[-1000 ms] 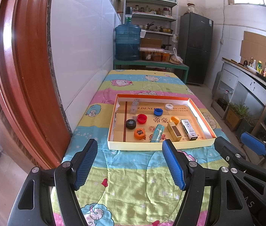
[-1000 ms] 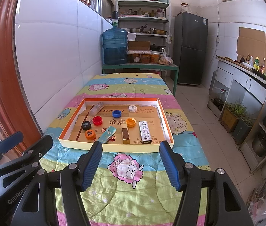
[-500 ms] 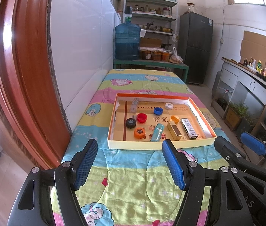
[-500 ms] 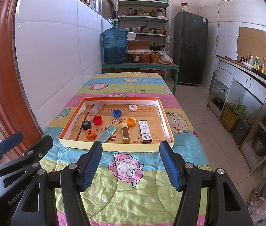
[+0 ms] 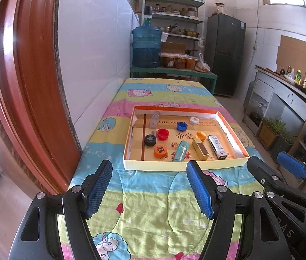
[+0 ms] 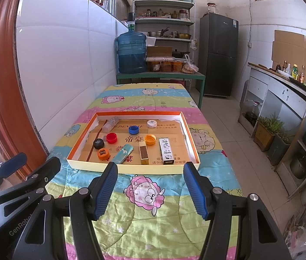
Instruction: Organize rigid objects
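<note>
1. The left gripper (image 5: 149, 186) is hovering over the cartoon-print quilt (image 5: 144, 212) at the near end of the table, its blue-padded jaws standing wide apart with nothing between them.
2. The right gripper (image 6: 150, 191) is hanging beside it over the same quilt, jaws likewise spread wide and gripping nothing; its tips are sitting just short of the tray's near wall.
3. A shallow cardboard tray (image 6: 131, 169) with an orange inner rim is lying on the quilt ahead of both grippers, holding all the small items.
4. In its near row, an orange tape measure (image 6: 102, 153), a teal box (image 6: 122, 150), a gold box with a brown face (image 6: 143, 152) and a white printed box (image 6: 166, 150) are lying side by side, apart from one another.
5. Behind them, a black cap (image 6: 98, 143), a red cap (image 6: 111, 138) and an orange cap (image 6: 150, 139) are sitting in a loose line.
6. Farther back, a blue cap (image 6: 133, 129), a white cap (image 6: 152, 123) and a clear plastic bottle (image 6: 110, 123) on its side are resting near the far wall.
7. A big blue water jug (image 6: 131, 53) is standing on a green bench beyond the table.
</note>
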`<state>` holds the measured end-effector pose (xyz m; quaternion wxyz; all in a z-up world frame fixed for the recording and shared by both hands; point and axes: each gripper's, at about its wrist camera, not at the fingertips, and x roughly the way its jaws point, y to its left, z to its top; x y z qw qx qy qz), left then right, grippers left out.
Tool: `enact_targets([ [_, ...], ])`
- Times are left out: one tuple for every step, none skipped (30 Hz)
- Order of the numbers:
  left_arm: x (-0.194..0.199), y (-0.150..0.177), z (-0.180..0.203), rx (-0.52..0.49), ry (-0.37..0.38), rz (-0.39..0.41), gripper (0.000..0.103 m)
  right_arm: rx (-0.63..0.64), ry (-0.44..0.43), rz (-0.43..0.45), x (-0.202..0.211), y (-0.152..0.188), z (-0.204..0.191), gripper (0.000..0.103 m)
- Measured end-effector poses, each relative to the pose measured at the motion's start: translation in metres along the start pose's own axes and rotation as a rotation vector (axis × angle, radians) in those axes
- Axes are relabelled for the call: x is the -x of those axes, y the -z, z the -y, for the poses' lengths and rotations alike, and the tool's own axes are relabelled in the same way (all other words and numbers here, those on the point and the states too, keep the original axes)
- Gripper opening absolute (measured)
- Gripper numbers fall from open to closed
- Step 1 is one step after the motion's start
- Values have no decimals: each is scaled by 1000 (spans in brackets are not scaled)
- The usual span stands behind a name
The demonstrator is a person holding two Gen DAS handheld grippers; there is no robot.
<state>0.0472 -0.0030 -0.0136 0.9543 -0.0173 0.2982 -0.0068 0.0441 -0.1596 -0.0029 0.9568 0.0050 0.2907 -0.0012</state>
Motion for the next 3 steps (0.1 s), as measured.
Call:
enact_targets([
  [-1,1,0,0,1,-1,73,0,0,0,0,0,0,63],
  [-1,2,0,-1,2,-4,73,0,0,-1,0,0,0,63],
  [0,5,2,-3,8,-6,73,-1,-1,-2,0,1,1,63],
])
